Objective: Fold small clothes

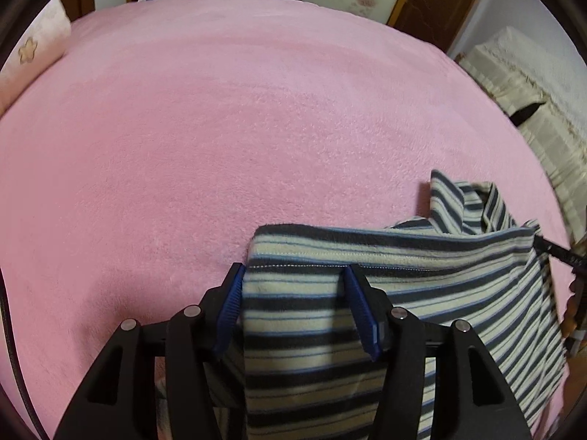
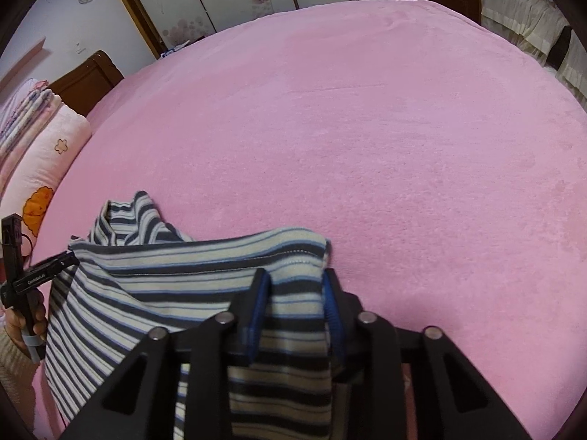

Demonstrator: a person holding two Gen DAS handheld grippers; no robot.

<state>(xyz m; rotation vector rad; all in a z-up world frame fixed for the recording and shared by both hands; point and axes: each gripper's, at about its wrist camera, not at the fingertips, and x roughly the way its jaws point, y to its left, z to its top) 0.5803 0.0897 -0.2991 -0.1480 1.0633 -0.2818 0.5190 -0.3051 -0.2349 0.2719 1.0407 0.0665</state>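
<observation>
Gripper hardware, both wrists

Left gripper (image 1: 293, 275) and right gripper (image 2: 295, 278): black angular linkage arms, silver pivot pins, ribbed blue pads (image 1: 229, 310) inside fingers

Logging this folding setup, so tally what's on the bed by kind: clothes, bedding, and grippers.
Striped garment: 1
Pink blanket: 1
Floral pillow: 1
Grippers: 2, left gripper and right gripper
Total: 5

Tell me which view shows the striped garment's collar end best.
The right wrist view: the collar end of the striped garment lies unobstructed on the pink blanket. The left wrist view shows it too, but squeezed towards the frame's right edge.
</observation>
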